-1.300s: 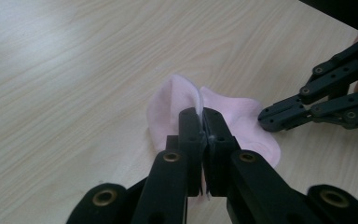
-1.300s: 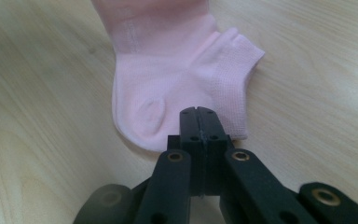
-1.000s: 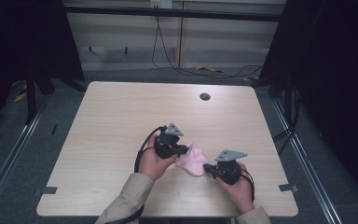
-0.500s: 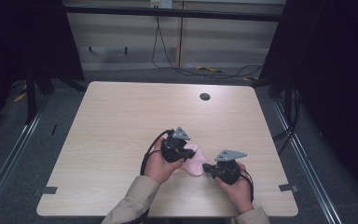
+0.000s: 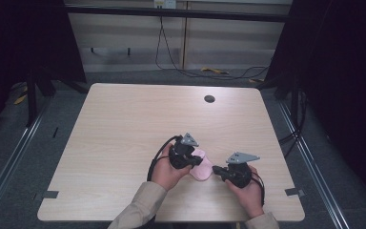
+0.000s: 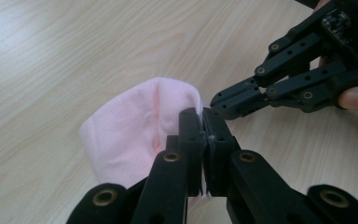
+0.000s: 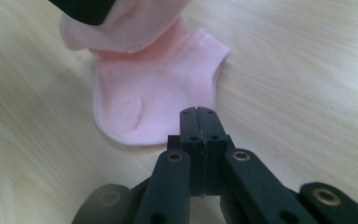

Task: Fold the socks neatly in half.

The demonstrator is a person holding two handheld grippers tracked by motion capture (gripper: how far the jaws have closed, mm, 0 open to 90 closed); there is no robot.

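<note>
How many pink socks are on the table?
1, as far as shows: the sock lies near the table's front edge, one end folded over in the left gripper. Another could hide beneath.

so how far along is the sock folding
Partway. The pink sock lies on the table with one end lifted and curled over the rest. In hand: the left gripper is shut on that raised end. The right gripper is shut at the sock's edge, seemingly pinning it. Left: laying the fold flat and letting go.
</note>
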